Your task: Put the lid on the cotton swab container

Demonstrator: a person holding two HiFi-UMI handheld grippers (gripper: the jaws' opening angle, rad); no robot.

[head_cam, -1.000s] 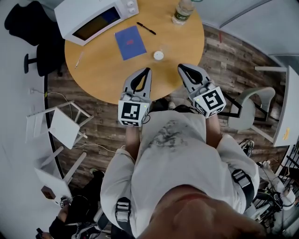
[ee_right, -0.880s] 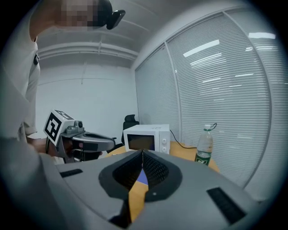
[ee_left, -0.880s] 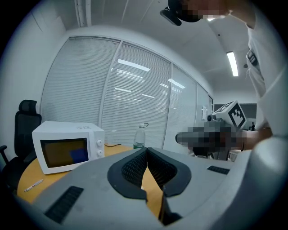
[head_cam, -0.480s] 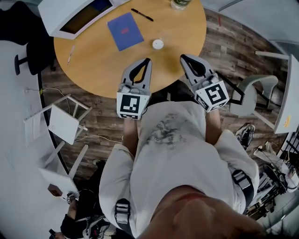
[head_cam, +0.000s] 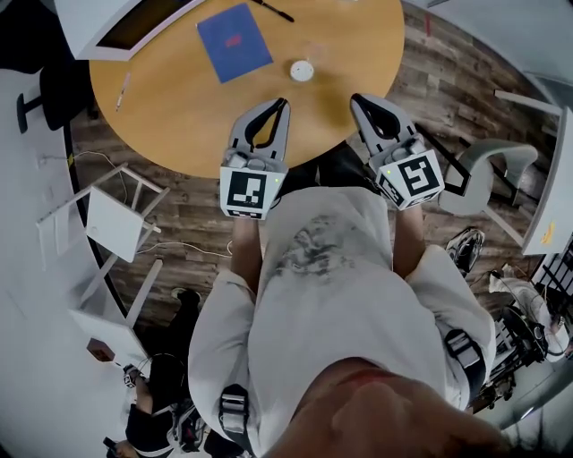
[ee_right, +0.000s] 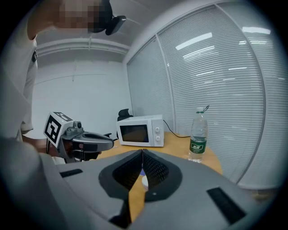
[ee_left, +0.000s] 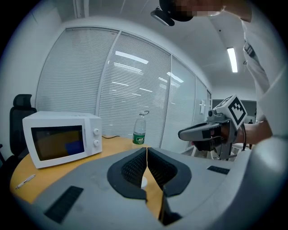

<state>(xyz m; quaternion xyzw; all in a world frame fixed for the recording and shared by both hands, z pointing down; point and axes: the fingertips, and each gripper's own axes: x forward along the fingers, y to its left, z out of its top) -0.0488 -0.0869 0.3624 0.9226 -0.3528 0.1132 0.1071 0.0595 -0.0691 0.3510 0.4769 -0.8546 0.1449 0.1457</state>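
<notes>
- Grippers come nearest: the left gripper [head_cam: 283,104] and the right gripper [head_cam: 356,97] hover side by side at the table's [head_cam: 170,125] near edge, each with its jaws pressed together on nothing.
- The small white lid [head_cam: 302,71] lies on the table just beyond their tips.
- A blue notebook [head_cam: 234,41] lies farther in on the table.
- The microwave [head_cam: 116,22] and a water bottle [ee_left: 140,128] stand at the table's far side.
</notes>
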